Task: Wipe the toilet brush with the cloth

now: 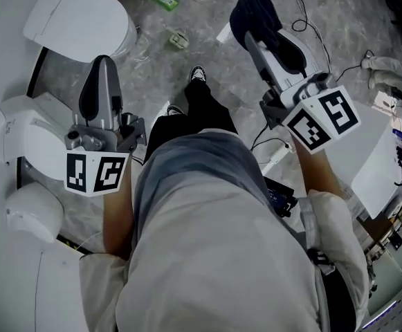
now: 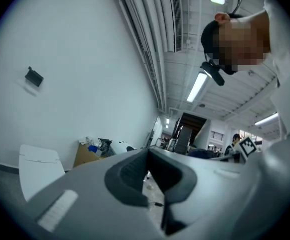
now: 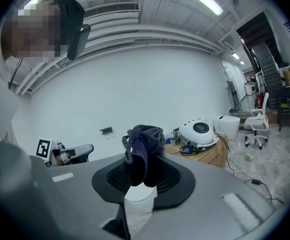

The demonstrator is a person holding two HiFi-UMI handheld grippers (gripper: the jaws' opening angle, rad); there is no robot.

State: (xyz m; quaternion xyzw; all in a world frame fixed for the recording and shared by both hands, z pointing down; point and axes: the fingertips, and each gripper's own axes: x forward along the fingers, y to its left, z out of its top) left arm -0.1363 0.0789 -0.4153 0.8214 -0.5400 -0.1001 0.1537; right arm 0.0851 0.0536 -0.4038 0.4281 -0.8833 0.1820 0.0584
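My right gripper (image 1: pixel 254 33) is raised at the upper middle of the head view and is shut on a dark blue cloth (image 1: pixel 256 12). In the right gripper view the cloth (image 3: pixel 144 145) bunches up out of the jaws of that gripper (image 3: pixel 143 176). My left gripper (image 1: pixel 101 75) is held up at the left, beside the white toilet (image 1: pixel 28 137). Its jaws look closed together with nothing in them, as the left gripper (image 2: pixel 147 158) also shows in its own view. I cannot pick out a toilet brush. A white rounded container (image 1: pixel 34 213) stands by the toilet.
The toilet's raised lid (image 1: pixel 76 19) is at the top left. On the marbled floor lie a green pack (image 1: pixel 165 0), a small item (image 1: pixel 178 40) and cables (image 1: pixel 299 26). A white board (image 1: pixel 380 161) and cluttered gear stand at the right. The person's shoe (image 1: pixel 198 75) is in the middle.
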